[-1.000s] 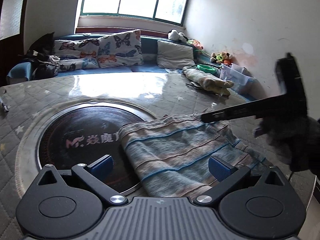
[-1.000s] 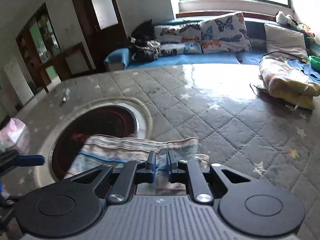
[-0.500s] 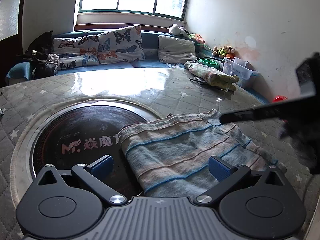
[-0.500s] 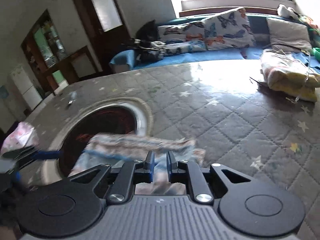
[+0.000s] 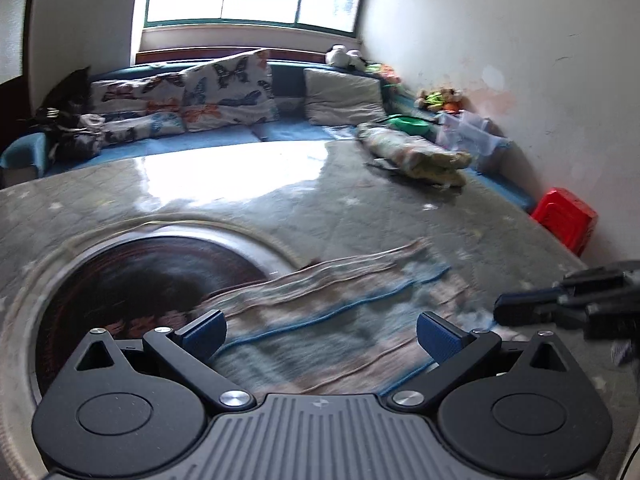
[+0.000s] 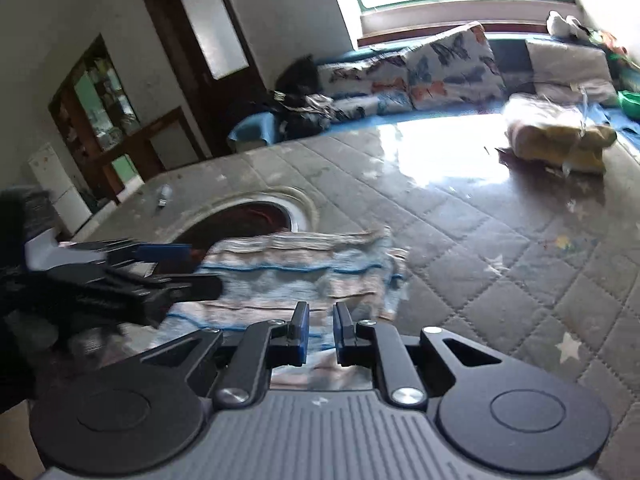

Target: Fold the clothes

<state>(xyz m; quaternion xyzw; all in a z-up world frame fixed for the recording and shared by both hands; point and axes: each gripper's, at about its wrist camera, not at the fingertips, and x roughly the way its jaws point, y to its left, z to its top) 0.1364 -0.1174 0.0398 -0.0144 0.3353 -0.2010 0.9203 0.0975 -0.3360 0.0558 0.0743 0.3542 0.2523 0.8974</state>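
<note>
A striped beige and blue garment lies folded on the quilted table, partly over the round dark inset. My left gripper is open, its blue pads hovering over the garment's near edge, holding nothing. My right gripper is nearly shut with a narrow gap, just above the garment's near edge; no cloth shows between its pads. The right gripper shows at the right edge of the left wrist view, and the left gripper at the left of the right wrist view.
A rolled bundle of cloth lies at the far right of the table. A sofa with butterfly cushions runs along the back. A red stool stands by the right wall. A small item lies at the table's far left.
My right gripper has let go of the garment's far corner and pulled back to the near right edge. The garment now lies flatter. Both cameras have shifted back slightly.
</note>
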